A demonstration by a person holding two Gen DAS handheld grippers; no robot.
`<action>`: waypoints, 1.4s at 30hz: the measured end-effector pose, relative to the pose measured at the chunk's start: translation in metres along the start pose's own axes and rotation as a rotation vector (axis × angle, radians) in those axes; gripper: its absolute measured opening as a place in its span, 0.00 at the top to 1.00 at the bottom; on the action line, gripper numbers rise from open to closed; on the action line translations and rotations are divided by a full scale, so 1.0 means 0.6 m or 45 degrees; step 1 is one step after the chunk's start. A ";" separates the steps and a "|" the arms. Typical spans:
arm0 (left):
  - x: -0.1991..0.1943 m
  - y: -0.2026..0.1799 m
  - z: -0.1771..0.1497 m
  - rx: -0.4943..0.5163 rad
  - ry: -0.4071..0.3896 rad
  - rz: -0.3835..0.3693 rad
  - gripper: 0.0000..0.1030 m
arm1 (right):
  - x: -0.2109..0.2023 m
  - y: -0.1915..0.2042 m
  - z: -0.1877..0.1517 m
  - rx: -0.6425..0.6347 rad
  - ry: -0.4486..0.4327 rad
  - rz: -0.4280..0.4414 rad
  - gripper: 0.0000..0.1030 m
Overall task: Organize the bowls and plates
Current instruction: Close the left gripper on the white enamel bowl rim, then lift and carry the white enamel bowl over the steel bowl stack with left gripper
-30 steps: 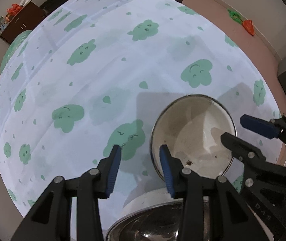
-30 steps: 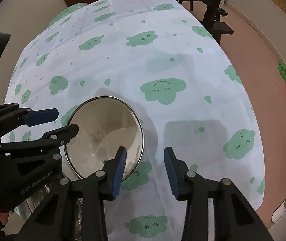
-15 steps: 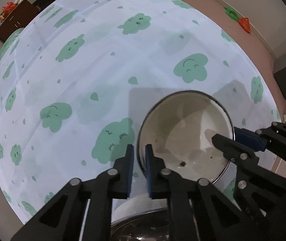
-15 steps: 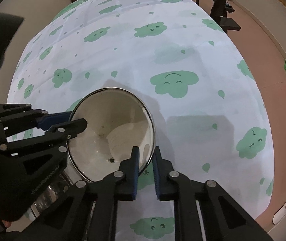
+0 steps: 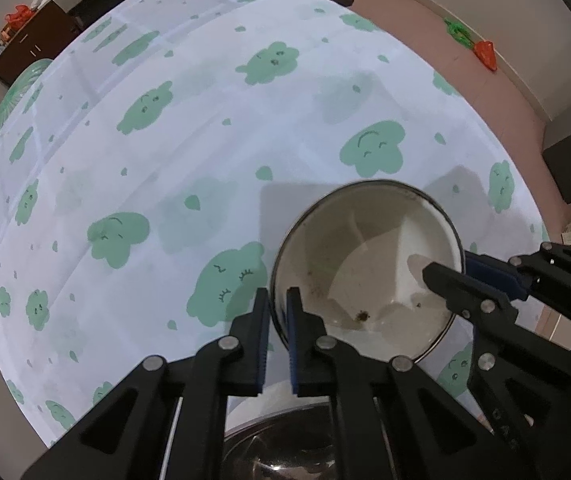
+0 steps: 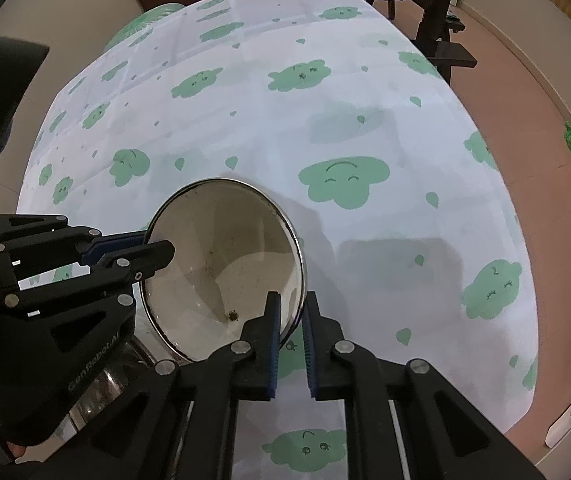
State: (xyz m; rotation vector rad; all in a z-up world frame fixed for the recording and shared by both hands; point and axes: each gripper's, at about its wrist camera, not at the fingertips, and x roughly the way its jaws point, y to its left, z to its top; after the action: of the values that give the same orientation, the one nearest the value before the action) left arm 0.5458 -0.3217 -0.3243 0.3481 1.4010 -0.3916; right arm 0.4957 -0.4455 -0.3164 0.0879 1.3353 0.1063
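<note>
Both claws are clamping the rim of the white bowl point(image 5: 369, 272) from opposite sides: the left claw point(image 5: 278, 320) nearest that camera; the right claw point(image 6: 291, 320) likewise. The bowl is sitting over the cloud-print worktop point(image 6: 325, 120), beside a steel bowl point(image 5: 285, 452).

Both grippers are matt black plastic linkages with triangular cut-outs, joined by round silver screw heads. The left gripper point(image 5: 277, 334) and the right gripper point(image 6: 290, 342) each carry two slim fingers faced with ribbed blue pads point(image 6: 272, 344). In the right wrist view, the left gripper's body beside the right gripper bears pale embossed lettering, only partly legible, and small white marks
</note>
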 end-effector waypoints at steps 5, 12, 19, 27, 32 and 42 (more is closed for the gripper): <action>-0.021 0.003 -0.001 -0.008 -0.028 -0.006 0.95 | -0.022 0.003 0.006 -0.006 -0.027 -0.005 0.89; -0.047 0.009 -0.004 -0.013 -0.058 -0.008 0.95 | -0.055 0.009 0.012 -0.015 -0.066 -0.007 0.89; -0.069 0.013 -0.014 -0.022 -0.072 -0.002 0.95 | -0.079 0.025 0.008 -0.042 -0.082 -0.004 0.88; -0.098 0.018 -0.035 -0.038 -0.096 -0.002 0.95 | -0.102 0.041 -0.001 -0.072 -0.097 0.005 0.89; -0.110 0.022 -0.049 -0.047 -0.107 0.004 0.95 | -0.110 0.053 -0.011 -0.093 -0.098 0.008 0.88; -0.124 0.031 -0.079 -0.065 -0.115 0.016 0.95 | -0.115 0.076 -0.032 -0.119 -0.093 0.020 0.88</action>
State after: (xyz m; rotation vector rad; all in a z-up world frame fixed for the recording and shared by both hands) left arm 0.5035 -0.2793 -0.2571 0.2940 1.3176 -0.3570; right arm 0.4602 -0.4090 -0.2483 0.0232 1.2548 0.1766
